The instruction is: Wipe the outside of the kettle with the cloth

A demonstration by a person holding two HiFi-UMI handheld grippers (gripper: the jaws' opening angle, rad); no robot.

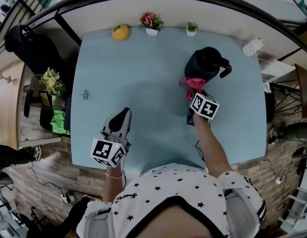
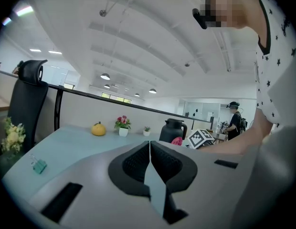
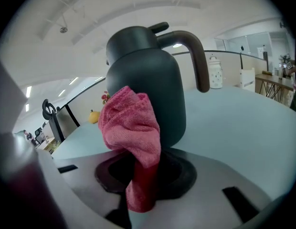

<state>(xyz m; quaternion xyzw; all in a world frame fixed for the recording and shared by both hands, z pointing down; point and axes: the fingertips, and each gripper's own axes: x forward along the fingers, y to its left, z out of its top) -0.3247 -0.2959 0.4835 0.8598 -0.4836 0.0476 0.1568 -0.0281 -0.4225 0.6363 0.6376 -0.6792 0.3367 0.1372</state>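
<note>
Right gripper view: right gripper (image 3: 138, 175) clamps pink cloth (image 3: 131, 123) beside kettle (image 3: 143, 66); left gripper (image 2: 149, 151) sits closed.

Your cloth (image 3: 130, 123) is a pink woven fabric, rough and matt with a nubby nap. The kettle (image 3: 153, 75) behind it has a smooth, dark, matt body with only a faint sheen and a smooth brown handle (image 3: 198, 56). The tabletop (image 1: 143, 83) is a smooth, pale-blue, matt surface right out to its edges, and on your left gripper (image 2: 149, 144) the shell looks like smooth matt grey plastic, while its pads (image 2: 136, 163) are black, rubbery-looking and finely ribbed.
</note>
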